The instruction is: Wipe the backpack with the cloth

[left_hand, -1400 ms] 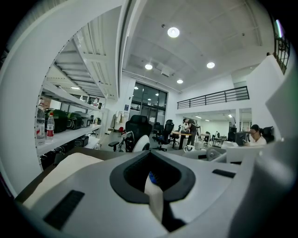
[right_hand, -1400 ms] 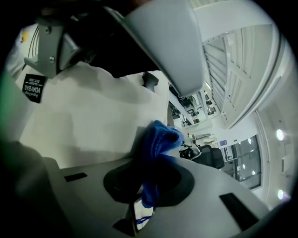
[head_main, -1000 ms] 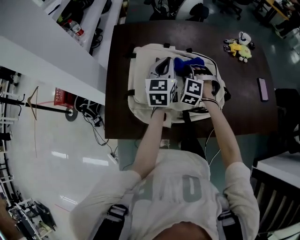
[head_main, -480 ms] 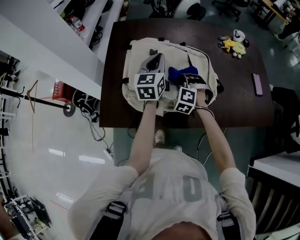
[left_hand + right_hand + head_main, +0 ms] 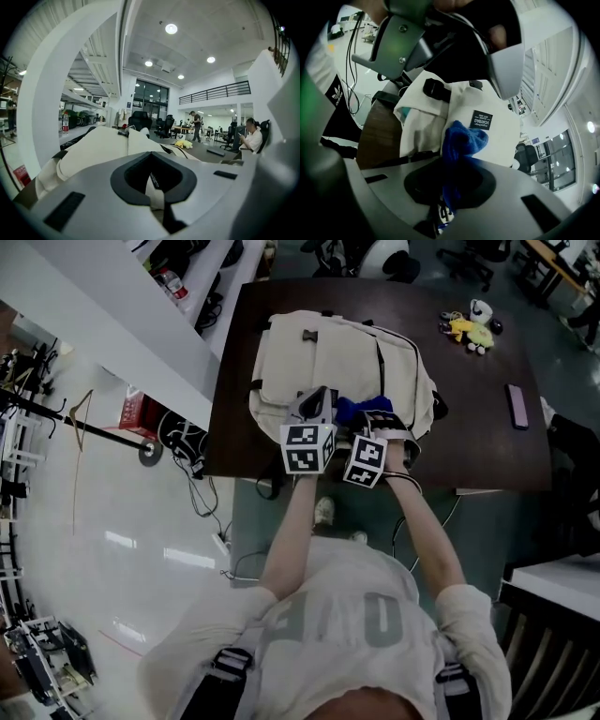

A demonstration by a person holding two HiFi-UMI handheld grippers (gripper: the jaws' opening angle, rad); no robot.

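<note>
Nearer the backpack's (image 5: 309,362) edge now, right claw (image 5: 449,185) pinches cloth (image 5: 461,138), left claw (image 5: 153,183) pinches backpack fabric, visible only in gripper views.

The backpack (image 5: 319,357) is cream woven cloth, matt and slightly coarse, creased where the left hand-held gripper (image 5: 157,199) pinches a fold of it. Its straps (image 5: 413,157) are black webbing, its buckle (image 5: 307,335) is smooth black plastic, and a black label (image 5: 481,120) lies flat on the fabric. The cloth (image 5: 461,140) clamped in the right hand-held gripper (image 5: 440,206) is deep blue, thick and fuzzy, like terry or fleece. Both gripper bodies are smooth matt grey plastic. The worktop (image 5: 469,409) is dark brown with a dull, wood-like finish. The floor (image 5: 141,521) at the left is pale and glossy, catching light.
</note>
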